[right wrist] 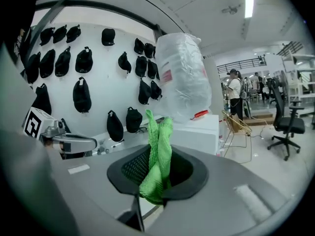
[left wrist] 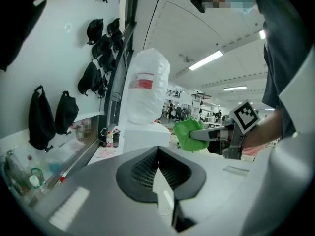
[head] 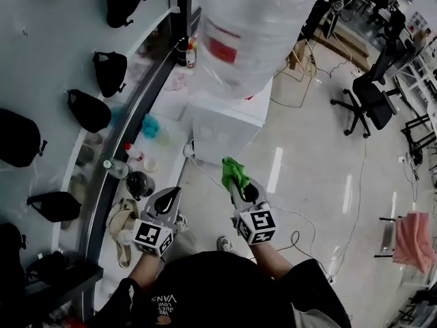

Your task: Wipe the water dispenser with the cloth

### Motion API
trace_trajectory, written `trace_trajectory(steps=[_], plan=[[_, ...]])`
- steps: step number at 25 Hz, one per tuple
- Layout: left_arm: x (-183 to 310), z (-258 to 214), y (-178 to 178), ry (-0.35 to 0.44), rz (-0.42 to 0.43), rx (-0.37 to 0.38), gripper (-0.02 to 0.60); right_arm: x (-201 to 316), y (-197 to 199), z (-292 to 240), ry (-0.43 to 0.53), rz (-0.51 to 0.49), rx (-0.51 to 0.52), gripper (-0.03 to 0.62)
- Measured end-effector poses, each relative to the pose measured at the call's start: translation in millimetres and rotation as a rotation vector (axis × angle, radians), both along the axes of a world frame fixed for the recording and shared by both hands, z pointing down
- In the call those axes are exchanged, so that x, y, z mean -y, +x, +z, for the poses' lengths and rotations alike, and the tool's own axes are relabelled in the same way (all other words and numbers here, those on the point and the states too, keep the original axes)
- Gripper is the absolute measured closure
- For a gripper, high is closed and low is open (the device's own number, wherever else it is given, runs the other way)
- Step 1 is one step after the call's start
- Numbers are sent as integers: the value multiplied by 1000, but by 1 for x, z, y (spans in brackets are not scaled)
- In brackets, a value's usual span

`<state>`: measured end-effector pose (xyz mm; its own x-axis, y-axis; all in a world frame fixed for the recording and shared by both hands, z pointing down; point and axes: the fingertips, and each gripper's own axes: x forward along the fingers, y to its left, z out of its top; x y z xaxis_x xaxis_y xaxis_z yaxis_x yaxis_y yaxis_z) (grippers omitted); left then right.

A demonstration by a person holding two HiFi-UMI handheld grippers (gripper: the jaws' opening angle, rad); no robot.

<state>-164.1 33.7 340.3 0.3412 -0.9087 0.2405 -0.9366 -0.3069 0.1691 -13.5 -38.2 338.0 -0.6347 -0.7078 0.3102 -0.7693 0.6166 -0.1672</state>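
Observation:
The water dispenser point(head: 225, 125) is a white cabinet with a plastic-wrapped bottle point(head: 252, 33) on top, standing ahead of me by the wall. My right gripper point(head: 240, 183) is shut on a green cloth point(head: 233, 171), held a short way in front of the dispenser and not touching it. In the right gripper view the cloth point(right wrist: 158, 151) sticks up from the jaws of that gripper point(right wrist: 152, 181), with the dispenser point(right wrist: 197, 132) beyond. My left gripper point(head: 167, 203) is shut and empty, to the left of the right one. The left gripper view shows the cloth point(left wrist: 184, 134) beside the dispenser point(left wrist: 145, 134).
Black caps point(head: 109, 70) hang on the white wall at left. A ledge under them carries small bottles point(head: 130, 152). Cables point(head: 300, 217) trail over the shiny floor. An office chair point(head: 365, 101) stands at right, and a pink cloth point(head: 413, 241) hangs at far right.

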Motion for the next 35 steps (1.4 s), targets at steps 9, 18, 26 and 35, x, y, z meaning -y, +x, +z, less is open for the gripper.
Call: trace_trajectory(steps=[9, 18, 26, 35], plan=[[56, 40, -41, -19, 114, 17, 580, 62, -63, 24, 52, 101, -7, 516], [70, 74, -72, -36, 159, 20, 580, 132, -145, 64, 125, 104, -7, 516], [58, 100, -90, -98, 161, 20, 580, 178, -172, 88, 167, 141, -39, 516], [72, 102, -66, -83, 163, 12, 580, 189, -104, 103, 155, 264, -53, 517]])
